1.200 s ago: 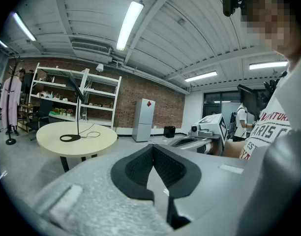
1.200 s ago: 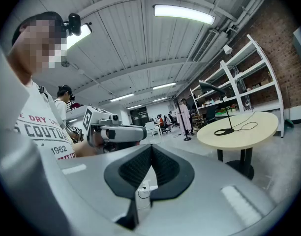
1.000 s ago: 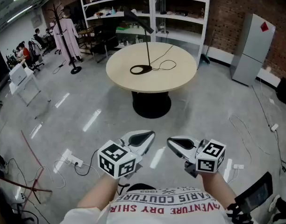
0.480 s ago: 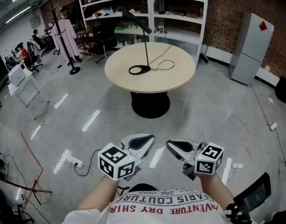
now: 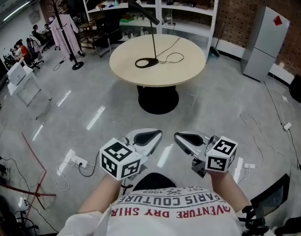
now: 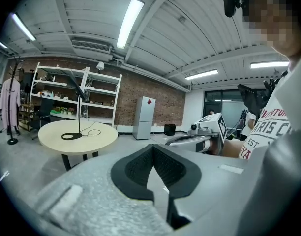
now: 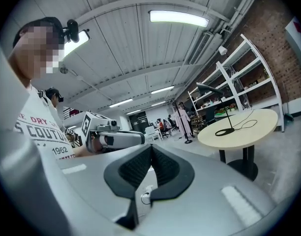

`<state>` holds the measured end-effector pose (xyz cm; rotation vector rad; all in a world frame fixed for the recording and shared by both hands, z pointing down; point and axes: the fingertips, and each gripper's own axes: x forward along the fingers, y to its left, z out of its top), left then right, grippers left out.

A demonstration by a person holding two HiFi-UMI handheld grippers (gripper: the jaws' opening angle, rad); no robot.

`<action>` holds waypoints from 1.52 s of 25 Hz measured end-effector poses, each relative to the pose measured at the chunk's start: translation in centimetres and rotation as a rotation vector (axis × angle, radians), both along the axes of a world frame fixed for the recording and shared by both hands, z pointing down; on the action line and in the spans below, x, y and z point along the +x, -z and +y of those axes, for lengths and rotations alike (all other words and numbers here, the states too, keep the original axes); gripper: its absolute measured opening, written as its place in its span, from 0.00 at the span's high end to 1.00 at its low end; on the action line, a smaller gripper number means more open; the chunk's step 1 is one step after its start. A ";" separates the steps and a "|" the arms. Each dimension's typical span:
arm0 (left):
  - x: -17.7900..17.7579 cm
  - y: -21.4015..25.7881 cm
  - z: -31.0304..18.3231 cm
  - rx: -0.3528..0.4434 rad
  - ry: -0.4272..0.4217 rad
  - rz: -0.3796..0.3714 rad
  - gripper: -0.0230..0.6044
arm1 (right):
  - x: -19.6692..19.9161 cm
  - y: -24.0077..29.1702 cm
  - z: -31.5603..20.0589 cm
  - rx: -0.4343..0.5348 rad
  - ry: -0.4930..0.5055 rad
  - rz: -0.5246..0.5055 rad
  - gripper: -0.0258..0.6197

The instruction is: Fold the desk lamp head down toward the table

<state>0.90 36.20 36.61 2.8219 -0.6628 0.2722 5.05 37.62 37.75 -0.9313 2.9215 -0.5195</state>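
The person is standing on the shiny grey floor (image 5: 214, 112) and is holding one tool in each hand, low and close to the body. The left hand-held gripper (image 5: 147, 137) is pressing its two jaws tight together, and nothing is sitting between them. Its bumpy black pads (image 6: 138, 168) are touching each other. The right hand-held gripper (image 5: 186, 140) is doing the same: its jaws are shut tight and it is carrying nothing. The two are sitting side by side, near each other but not touching, and both are pointing out toward the table.

The thin black desk lamp (image 5: 154, 43) is standing well apart from both of them, on the round beige tabletop (image 5: 185, 75). Its flat ring base (image 5: 147, 62) is lying near the middle of the tabletop. Its pole is going straight up. The long lamp head (image 5: 143, 11) is sitting high at the top of the pole, slanting, and is not folded down. A black cord (image 5: 172, 58) is lying in a loop just beside the base.

Behind the table, a tall white shelf rack (image 5: 190, 4) is standing by a red brick wall. A tall grey cabinet with a red diamond mark (image 5: 262, 43) is standing off to the right. A coat stand with a pink coat (image 5: 62, 28) is standing off to the left.
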 end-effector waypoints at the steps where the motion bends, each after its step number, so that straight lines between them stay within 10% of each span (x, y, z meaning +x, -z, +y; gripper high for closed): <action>1: 0.1 0.1 0.0 0.002 -0.004 0.000 0.96 | 0.1 0.2 -0.1 0.004 -0.002 0.002 0.96; 18: 0.1 -0.7 -9.7 0.003 -0.003 -0.004 0.96 | -0.3 -0.9 -10.1 -0.006 0.014 -0.003 0.96; 38: -1.9 -2.1 -41.0 0.004 -0.059 -0.032 0.96 | -1.4 -2.4 -41.6 -0.056 -0.048 -0.018 0.96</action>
